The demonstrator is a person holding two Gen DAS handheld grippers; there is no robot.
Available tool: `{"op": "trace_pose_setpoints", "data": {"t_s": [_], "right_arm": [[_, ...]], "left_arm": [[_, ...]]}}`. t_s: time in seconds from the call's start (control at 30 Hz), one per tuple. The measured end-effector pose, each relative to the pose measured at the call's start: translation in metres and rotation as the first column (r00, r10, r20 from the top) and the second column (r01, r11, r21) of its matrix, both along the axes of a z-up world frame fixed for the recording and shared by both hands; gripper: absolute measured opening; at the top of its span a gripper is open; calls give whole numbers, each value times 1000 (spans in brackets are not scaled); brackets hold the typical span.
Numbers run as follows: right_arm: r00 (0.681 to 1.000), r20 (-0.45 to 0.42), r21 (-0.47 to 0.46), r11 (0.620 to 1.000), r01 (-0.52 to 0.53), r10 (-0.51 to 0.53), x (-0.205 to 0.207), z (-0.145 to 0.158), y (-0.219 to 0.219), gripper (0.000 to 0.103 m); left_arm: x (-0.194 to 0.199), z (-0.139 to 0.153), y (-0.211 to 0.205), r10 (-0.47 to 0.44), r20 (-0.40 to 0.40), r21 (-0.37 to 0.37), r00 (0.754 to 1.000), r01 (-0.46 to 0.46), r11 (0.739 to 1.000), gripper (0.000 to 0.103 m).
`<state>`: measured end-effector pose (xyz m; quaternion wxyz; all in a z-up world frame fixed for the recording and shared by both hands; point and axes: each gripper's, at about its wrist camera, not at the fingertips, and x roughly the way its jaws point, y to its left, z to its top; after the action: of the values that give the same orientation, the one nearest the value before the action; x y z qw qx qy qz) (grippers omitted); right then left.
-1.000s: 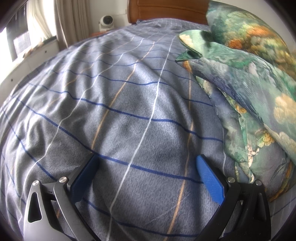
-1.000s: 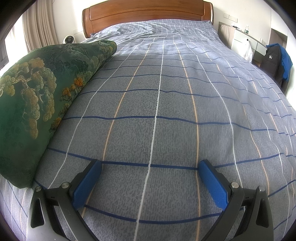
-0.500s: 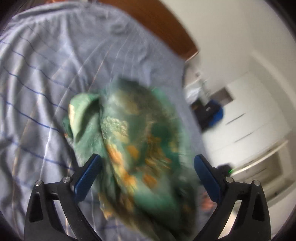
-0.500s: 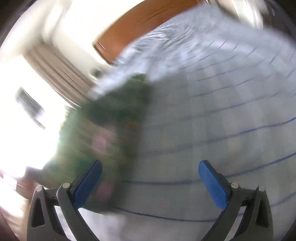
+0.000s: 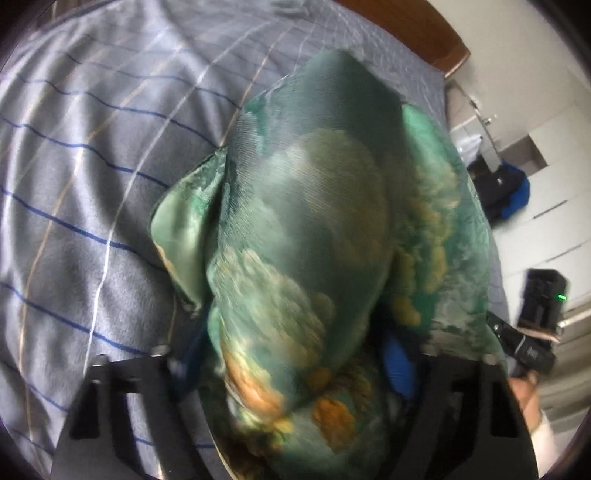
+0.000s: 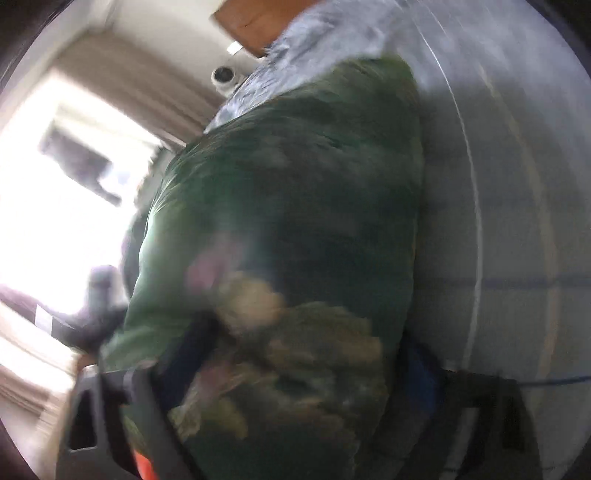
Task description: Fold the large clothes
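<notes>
Through the left wrist camera I see the glossy green garment printed with orange and cream blossoms point(image 5: 306, 236) bunched in a tall mound on the bed's grey quilt with blue, white and tan stripes point(image 5: 85, 155). My left tool point(image 5: 295, 354) has that cloth packed between its blue-padded fingers point(image 5: 397, 365), the jaws drawn in narrow around the bundle; one pale green flap point(image 5: 184, 225) hangs off the mound's left side. Beyond the quilt I see the brown wooden headboard point(image 5: 424, 33), and at far right my other hand's black device with a small green light point(image 5: 543, 295).

The right wrist view is badly blurred. There the same garment point(image 6: 295, 221) fills the space between the fingers of my right tool point(image 6: 306, 354), but I cannot tell whether they actually pinch it. A bright window point(image 6: 55, 184) lies left, the quilt point(image 6: 498, 184) right.
</notes>
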<state>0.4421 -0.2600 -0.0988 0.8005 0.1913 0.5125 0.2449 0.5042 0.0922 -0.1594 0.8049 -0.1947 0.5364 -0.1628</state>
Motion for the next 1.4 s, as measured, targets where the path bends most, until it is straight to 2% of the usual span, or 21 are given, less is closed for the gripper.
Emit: {"op": "trace_pose_setpoints", "data": {"t_s": [0.1,0.17,0.23,0.33,0.43,0.47,0.5,0.53,0.57,0.6,0.63,0.7,0.77,0.87,1.0,1.13,1.27,1.3,1.33,1.37,1.4], "right_arm": [[993,113,-160,987,-19,37,-16,22,19,69],[977,199,-233,972,-24,72,-33,37,31,66],[954,280,-263,964,-31,107,-51,52,38,64],[899,403,-260,963,-64,168,-82,87,47,61],[860,465,-277,957,-82,208,-96,107,54,60],[851,477,-285,955,-85,218,-98,110,55,60],[849,476,-297,951,-88,228,-95,110,56,60],[857,465,-295,951,-89,224,-91,105,55,60],[873,441,-274,957,-90,208,-84,97,48,60],[899,400,-234,968,-90,180,-75,85,39,61],[925,352,-196,977,-79,145,-68,69,27,61],[960,269,-133,990,-49,83,-62,45,4,68],[984,175,-34,999,-13,19,-54,21,-21,79],[988,157,30,1000,-9,4,-54,16,-34,91],[991,118,63,996,-68,60,-42,15,-33,103],[996,51,108,991,-82,76,-35,3,-28,103],[995,-61,222,973,-70,85,-23,-24,-33,103],[991,-99,251,966,-63,90,-18,-34,-33,103],[989,-121,261,964,-55,89,-15,-40,-32,101],[989,-119,258,964,-54,88,-13,-40,-29,95],[992,-82,214,974,-73,93,-13,-33,-22,89]], "left_arm": [[-21,18,-1,28,92,-10,995,-27,1000,43],[-38,33,2,39,141,-24,989,-36,999,38],[-53,52,5,49,191,-63,980,-38,997,37],[-68,80,1,43,255,-92,966,-20,996,36],[-74,98,-14,9,299,-52,954,7,999,35],[-71,97,-21,-9,300,-12,954,13,1000,36],[-71,91,-14,-9,287,-3,958,10,1000,41],[-67,83,-13,-5,261,-20,965,11,1000,46],[-59,72,-7,1,229,-42,973,9,999,57],[-53,62,-2,5,193,-60,981,6,998,71],[-47,55,3,-2,170,-66,985,13,998,77],[-34,42,13,-34,128,-74,991,43,996,92],[-24,28,21,-70,76,-141,995,80,987,98],[-9,9,32,-71,13,-227,997,72,971,103],[4,-23,30,-119,-64,-334,991,91,938,103],[5,-41,24,-128,-68,-361,989,95,928,103],[5,-46,20,-135,-79,-366,988,98,926,102],[4,-45,15,-146,-84,-361,986,107,927,83],[5,-43,7,-154,-85,-381,984,111,918,73],[1,-41,5,-126,-83,-361,989,88,928,68],[-2,-40,4,-111,-75,-348,991,78,934,61]]}}
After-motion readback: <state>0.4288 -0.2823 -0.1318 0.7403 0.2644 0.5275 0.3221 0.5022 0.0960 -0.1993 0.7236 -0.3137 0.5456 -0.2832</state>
